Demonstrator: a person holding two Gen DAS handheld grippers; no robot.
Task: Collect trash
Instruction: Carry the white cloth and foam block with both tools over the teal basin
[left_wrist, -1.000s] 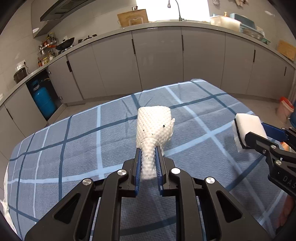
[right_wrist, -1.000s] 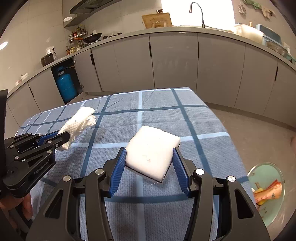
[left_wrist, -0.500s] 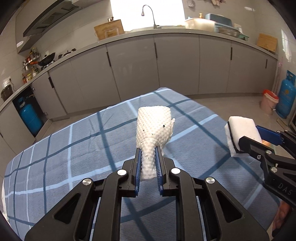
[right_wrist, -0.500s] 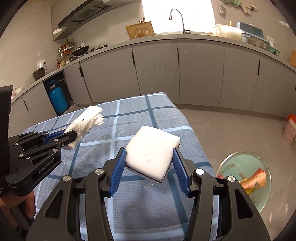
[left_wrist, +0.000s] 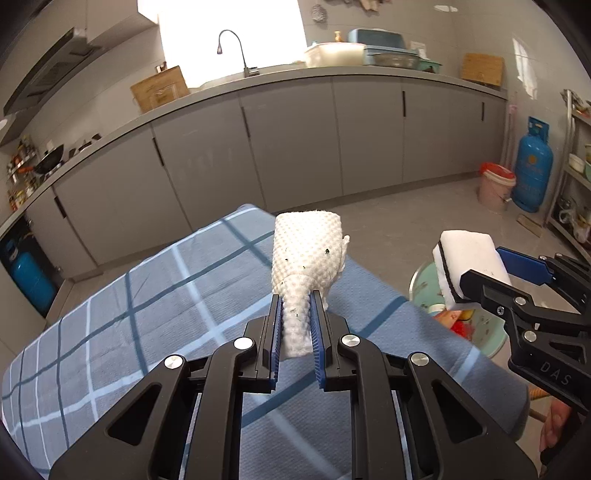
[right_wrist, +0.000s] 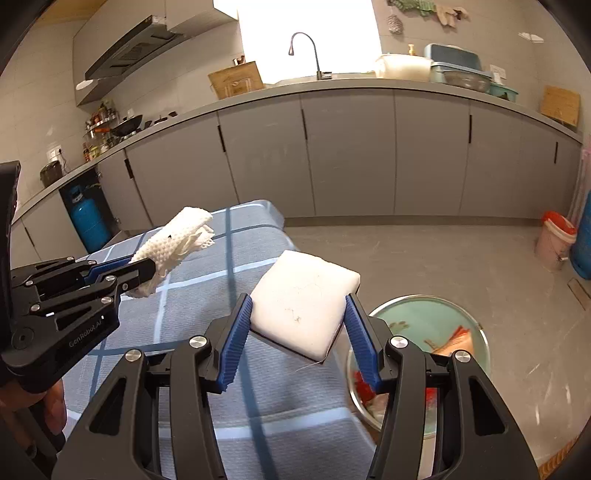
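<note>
My left gripper is shut on a crumpled white paper towel with dark specks, held above the blue checked tablecloth. My right gripper is shut on a white sponge pad, held over the table's right edge. The pad also shows in the left wrist view, and the towel shows in the right wrist view. A pale green trash bin stands on the floor just right of the table, with red and orange wrappers inside. It also shows in the left wrist view.
Grey kitchen cabinets run along the back under a counter with a sink tap. A blue gas cylinder and a pink bucket with a red lid stand at the far right. Another blue cylinder sits at the left.
Both grippers have swung to the right with their loads. The table's right edge and the green bin on the floor have come into view below the right gripper.
</note>
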